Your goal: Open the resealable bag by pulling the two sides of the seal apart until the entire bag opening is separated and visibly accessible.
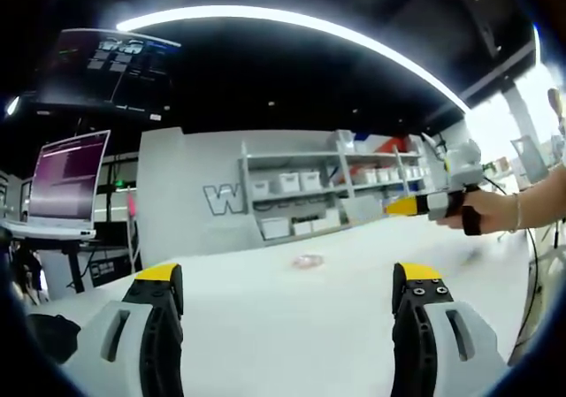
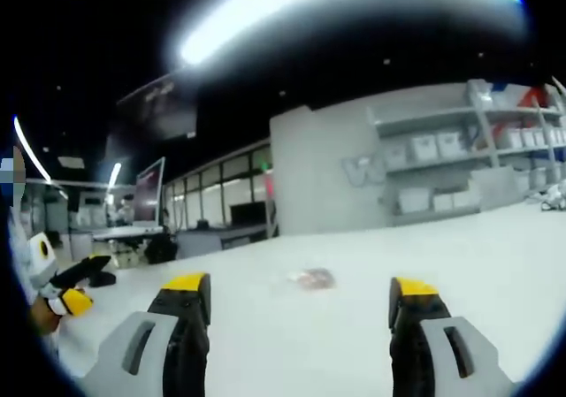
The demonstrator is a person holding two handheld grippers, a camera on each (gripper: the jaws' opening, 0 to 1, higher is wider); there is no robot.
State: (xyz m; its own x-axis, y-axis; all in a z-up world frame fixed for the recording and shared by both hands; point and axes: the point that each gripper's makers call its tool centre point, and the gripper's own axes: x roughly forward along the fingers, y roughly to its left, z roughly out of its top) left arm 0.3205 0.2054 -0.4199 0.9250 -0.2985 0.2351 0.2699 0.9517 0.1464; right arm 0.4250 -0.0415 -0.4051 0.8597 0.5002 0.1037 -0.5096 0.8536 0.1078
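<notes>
Nearest in the left gripper view, the left gripper [image 1: 287, 286] has its yellow-tipped jaws spread wide with nothing between them, only bare white table [image 1: 265, 344] showing in the gap. The right gripper [image 2: 301, 300] in the right gripper view stands the same: jaws wide apart, empty.

Further out on the table lies the bag [image 1: 308, 261], a small pale, pinkish patch lying flat, well apart from both grippers and touched by neither. In each view it sits almost dead ahead, between the jaw lines, [image 2: 311, 278] a shade nearer the left jaw in the right gripper view. It is too small and blurred to tell its long axis or where the seal runs, and I cannot judge which gripper is nearer.

The coming move looks like a straight reach forward and down by both.

Beyond, shelves [image 1: 301, 189] with bins stand against a grey wall
</notes>
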